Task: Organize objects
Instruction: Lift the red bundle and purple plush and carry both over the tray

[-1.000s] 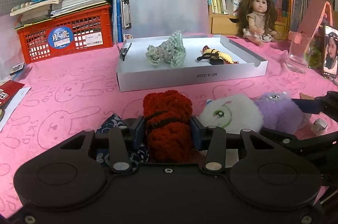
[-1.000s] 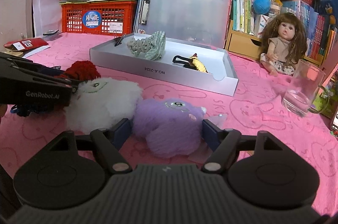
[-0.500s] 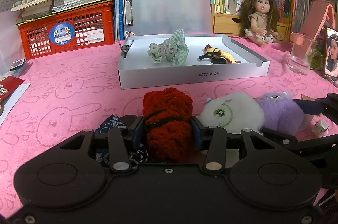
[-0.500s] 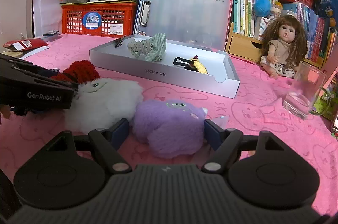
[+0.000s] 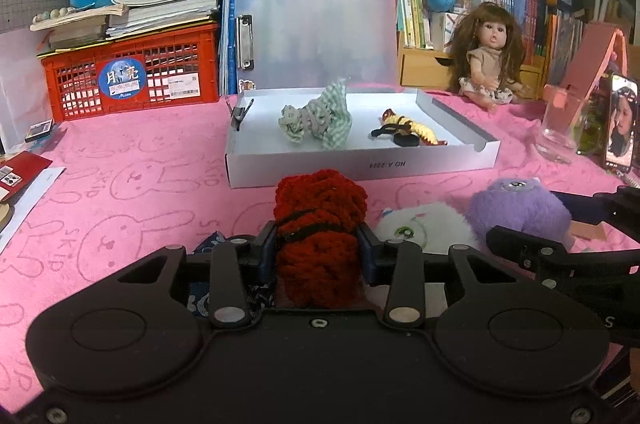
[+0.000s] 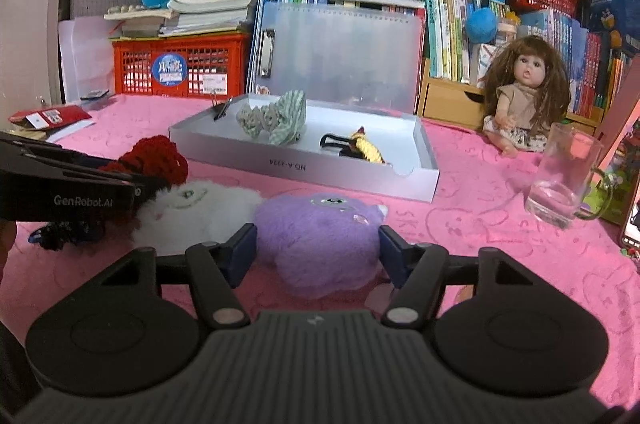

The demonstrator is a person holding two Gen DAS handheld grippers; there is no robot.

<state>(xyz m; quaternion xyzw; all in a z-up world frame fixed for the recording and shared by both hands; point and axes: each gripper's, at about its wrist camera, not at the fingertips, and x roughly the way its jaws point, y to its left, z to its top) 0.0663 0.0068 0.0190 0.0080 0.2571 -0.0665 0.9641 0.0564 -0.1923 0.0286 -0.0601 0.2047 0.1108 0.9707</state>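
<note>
White tray [image 5: 360, 169] seen straight ahead of both grippers, long axis crosswise, toward table's far edge, on pink bunny-print cloth [image 5: 132, 183]; left gripper [image 5: 320, 256] closing, pinched on red crocheted scrunchie [image 5: 320, 220]; right gripper [image 6: 316, 248] closing around purple fluffy scrunchie [image 6: 320, 240], pads touching; shelves cluttered behind

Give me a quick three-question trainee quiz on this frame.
1. True or false: the white tray is empty.
2. How many fluffy plush toys lie on the pink cloth in front of the tray?
3. What does the left gripper grip: A glass, B red yarn bundle, C doll?
Key: 1 false: a green scrunchie lies in it. 2 two: white plush, purple plush. 3 B; the jaws are closing on it.
</note>
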